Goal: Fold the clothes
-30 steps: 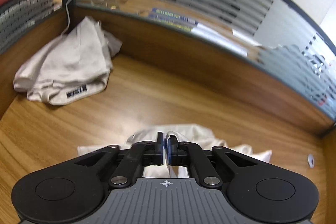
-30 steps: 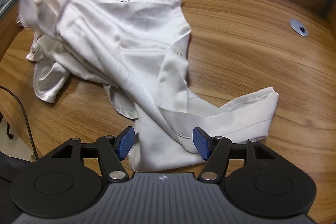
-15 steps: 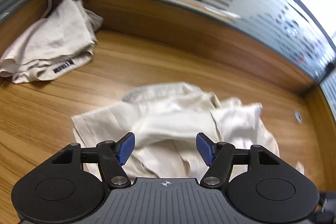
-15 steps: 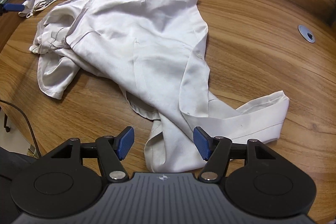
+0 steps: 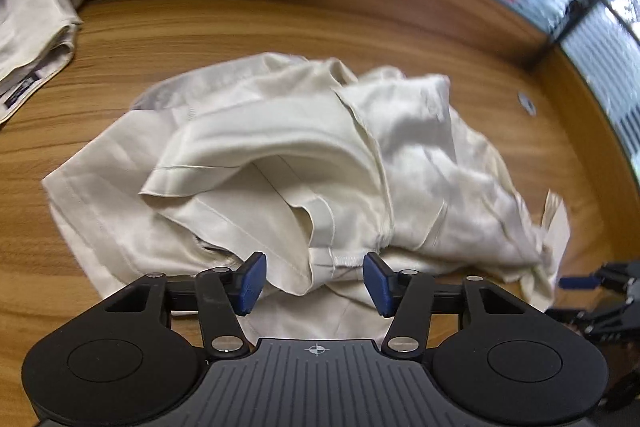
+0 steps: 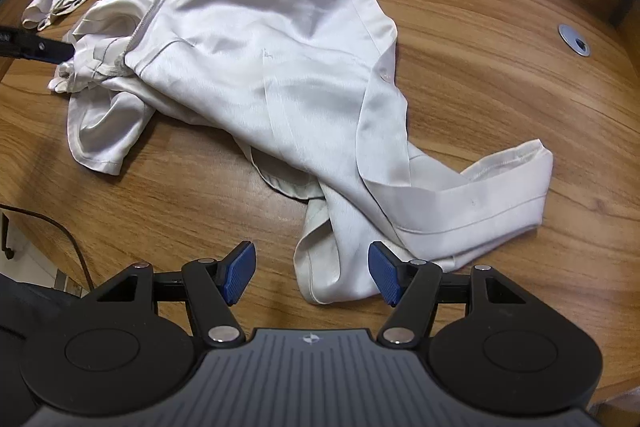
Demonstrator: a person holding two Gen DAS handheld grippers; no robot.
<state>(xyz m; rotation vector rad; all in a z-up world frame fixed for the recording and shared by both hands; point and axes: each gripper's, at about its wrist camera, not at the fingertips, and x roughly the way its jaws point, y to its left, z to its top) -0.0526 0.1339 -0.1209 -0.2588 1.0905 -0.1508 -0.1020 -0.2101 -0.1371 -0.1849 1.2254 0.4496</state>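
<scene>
Your left gripper (image 5: 314, 281) is closing around a stitched hem of the shiny cream shirt (image 5: 304, 147), pads not yet pressing; your right gripper (image 6: 312, 273) stands released. The shirt lies crumpled on the wood-grain surface (image 6: 480, 27), a folded garment (image 5: 28, 27) beyond.

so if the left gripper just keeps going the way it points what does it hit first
Most likely the crumpled white shirt: the left gripper, jaws closing, already has its hem fold between its pads, though depth is hard to judge.
</scene>
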